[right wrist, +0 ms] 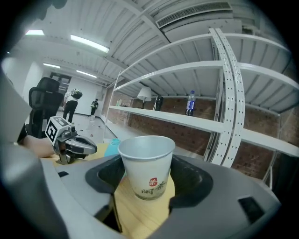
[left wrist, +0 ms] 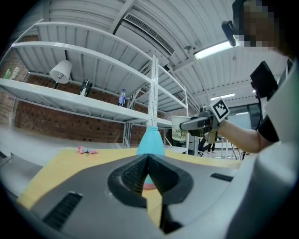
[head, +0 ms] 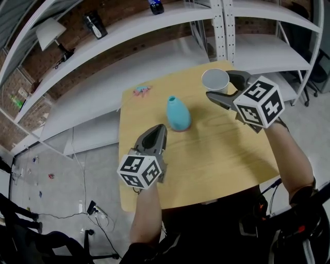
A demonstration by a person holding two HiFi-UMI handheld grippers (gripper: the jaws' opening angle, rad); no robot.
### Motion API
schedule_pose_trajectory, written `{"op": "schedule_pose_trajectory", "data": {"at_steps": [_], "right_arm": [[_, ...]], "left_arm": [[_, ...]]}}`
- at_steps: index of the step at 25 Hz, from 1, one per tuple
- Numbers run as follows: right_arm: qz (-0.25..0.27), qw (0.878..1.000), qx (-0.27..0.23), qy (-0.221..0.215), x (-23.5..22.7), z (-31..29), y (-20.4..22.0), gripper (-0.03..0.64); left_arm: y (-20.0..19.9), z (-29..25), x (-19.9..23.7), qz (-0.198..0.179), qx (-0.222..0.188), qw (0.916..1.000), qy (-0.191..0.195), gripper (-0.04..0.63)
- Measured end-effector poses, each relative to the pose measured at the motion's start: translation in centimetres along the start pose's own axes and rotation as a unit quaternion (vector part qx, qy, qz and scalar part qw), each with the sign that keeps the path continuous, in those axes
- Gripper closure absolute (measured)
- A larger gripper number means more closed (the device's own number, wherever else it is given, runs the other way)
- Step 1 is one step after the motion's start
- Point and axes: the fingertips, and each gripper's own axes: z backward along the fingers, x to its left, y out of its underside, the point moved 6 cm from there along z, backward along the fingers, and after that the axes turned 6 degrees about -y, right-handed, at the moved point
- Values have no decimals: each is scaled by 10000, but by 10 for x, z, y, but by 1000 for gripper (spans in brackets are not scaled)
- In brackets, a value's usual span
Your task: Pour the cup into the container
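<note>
**Shelving.** A white metal shelf rack (head: 154,31) runs behind the table, against a brick wall. A lamp (head: 49,32) and a bottle (head: 155,6) stand on its boards.

**Table.** A light wooden table (head: 206,165) carries the things of the task.

**Right gripper.** The right gripper (head: 219,85) is over the table's far right corner. Its jaws are closed on the sides of the cup, one jaw on each side. In the right gripper view the cup fills the gap between the jaws (right wrist: 147,182).

**Left gripper.** The left gripper (head: 161,129) is over the near left part of the table. Its tips point at the container and lie just beside it. In the left gripper view the jaws (left wrist: 148,161) are pressed together with nothing between them.

**Container.** A teal, narrow-necked container (head: 178,114) stands upright near the middle of the table. It lies between the two grippers and is touched by neither.

**Cup.** A white paper cup (head: 215,80) with a small red mark sits upright in the right gripper, its mouth open upward. It is well to the right of the container. In the left gripper view the cup (left wrist: 177,128) shows clear above the table's far edge.

**Small object.** A pink object (head: 142,91) lies near the table's far left edge; what it is cannot be told.
</note>
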Motion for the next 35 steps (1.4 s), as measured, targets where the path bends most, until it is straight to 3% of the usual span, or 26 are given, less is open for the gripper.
{"op": "schedule_pose_trajectory", "data": {"at_steps": [7,16,24,35], "right_arm": [[667,9978,56,-28,0,-1,-48,307],[1226,9896,664,-365,22,-39,-45,307],[2128,9696,1158,-340,42,-60,-46,307],[3405,9239,1734,180,49,-72,-44,307]], "left_arm": [[0,3,1,122,-65,9999,-9,596],[-1,4,0,133,-83,9999,56,596],[1,1,-5,-82,13,9999,94,597],[3,1,-12,-217,63,9996,156,597]]}}
